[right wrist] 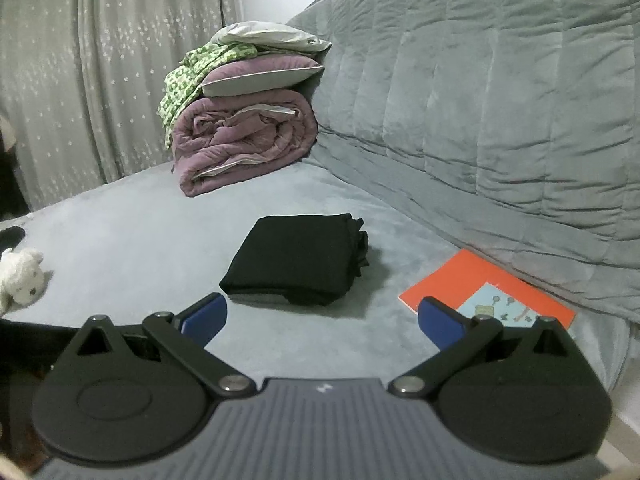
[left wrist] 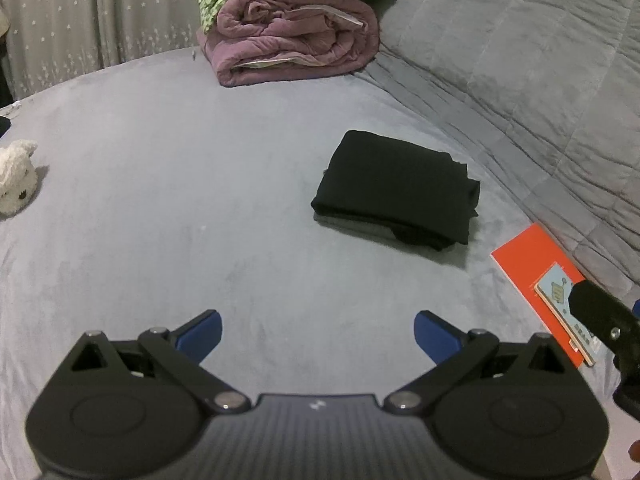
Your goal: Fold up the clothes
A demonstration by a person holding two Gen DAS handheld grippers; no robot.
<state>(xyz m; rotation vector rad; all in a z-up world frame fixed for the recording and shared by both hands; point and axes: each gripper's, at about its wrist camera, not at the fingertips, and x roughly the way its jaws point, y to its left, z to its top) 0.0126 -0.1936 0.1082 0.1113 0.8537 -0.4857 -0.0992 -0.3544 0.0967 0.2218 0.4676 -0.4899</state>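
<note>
One folded black garment (left wrist: 394,188) lengthwise toward bedding

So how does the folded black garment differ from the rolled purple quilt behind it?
The folded black garment is a low, flat, tidy rectangle; the rolled purple quilt is a tall, bulky, puffy roll. The garment has nothing on it; the quilt carries a purple pillow and green patterned cloth. Both rest on the grey bed.

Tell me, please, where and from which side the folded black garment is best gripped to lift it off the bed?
Probably the rounded fold edge of the black garment nearest the right gripper, approached low from the front; its loose layers bunch at the far right end. Both grippers are open.
</note>
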